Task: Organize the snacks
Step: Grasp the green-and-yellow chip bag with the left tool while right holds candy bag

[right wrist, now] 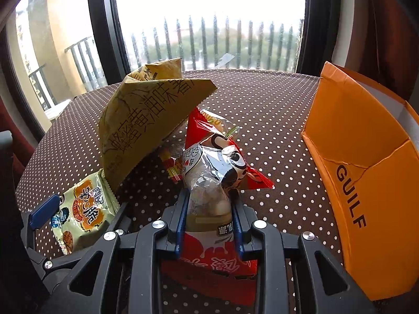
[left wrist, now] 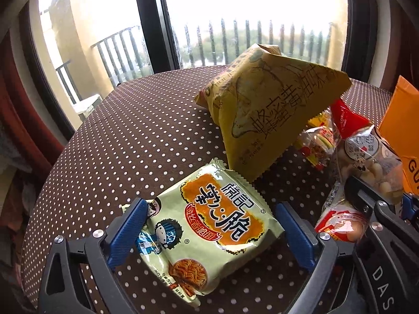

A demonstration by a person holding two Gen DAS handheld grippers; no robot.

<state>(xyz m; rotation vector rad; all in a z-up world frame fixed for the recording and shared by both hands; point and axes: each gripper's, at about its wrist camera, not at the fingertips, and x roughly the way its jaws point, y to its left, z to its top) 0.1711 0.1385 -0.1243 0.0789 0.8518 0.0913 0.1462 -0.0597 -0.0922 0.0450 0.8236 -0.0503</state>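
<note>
Left wrist view: the left gripper (left wrist: 209,233) stands wide around a noodle packet (left wrist: 209,225) lying flat on the dotted tablecloth (left wrist: 117,136), its blue pads beside the packet's edges; bare cloth runs to the table's far rim by the window (left wrist: 235,13). A tall yellow bag (left wrist: 264,115) leans just behind. Right wrist view alone shows the right gripper (right wrist: 209,225) clamped narrow on a clear-and-red candy bag (right wrist: 212,183), with an orange box (right wrist: 366,170) standing open well apart at right.
</note>
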